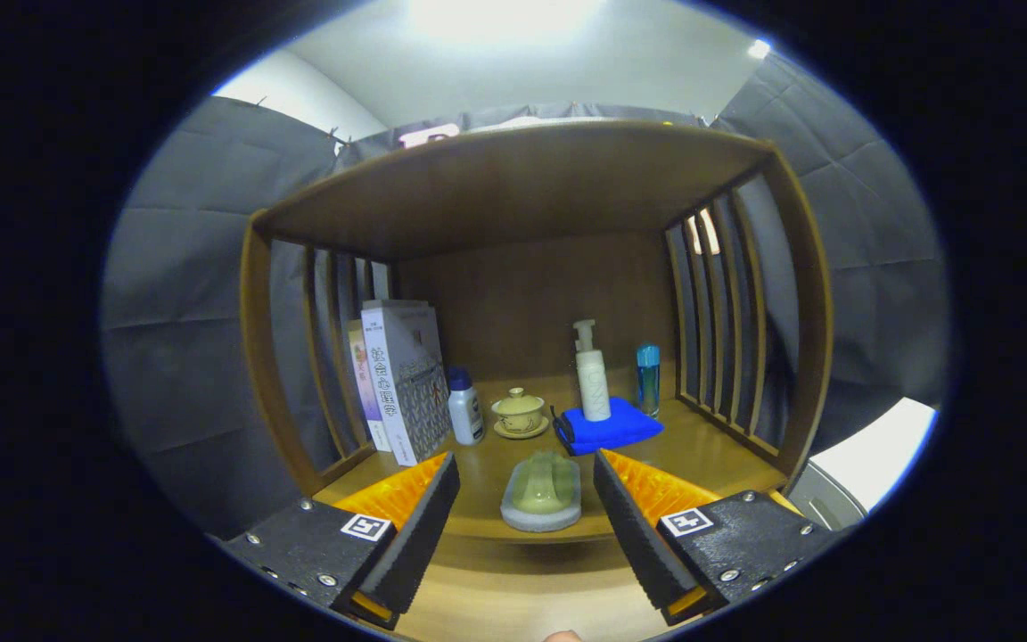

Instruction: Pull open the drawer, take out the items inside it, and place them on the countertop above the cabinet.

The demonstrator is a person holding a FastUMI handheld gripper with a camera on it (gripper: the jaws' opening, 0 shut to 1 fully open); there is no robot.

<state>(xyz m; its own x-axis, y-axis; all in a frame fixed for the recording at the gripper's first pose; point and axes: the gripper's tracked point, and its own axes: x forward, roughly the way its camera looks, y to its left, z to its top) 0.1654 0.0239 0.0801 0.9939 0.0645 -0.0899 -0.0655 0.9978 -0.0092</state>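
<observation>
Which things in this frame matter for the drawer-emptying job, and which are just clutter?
Job:
- countertop, where items go
- soap dish with green soap, on the countertop between the open fingers; gripper

Just there:
- books
- small white bottle
- lidded teacup
- pump bottle on blue cloth
- blue bottle

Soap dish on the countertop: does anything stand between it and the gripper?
Nothing visible does. The soap dish lies at the countertop's front edge, between the fingertips of the open gripper; the teacup stands beyond it.
</observation>
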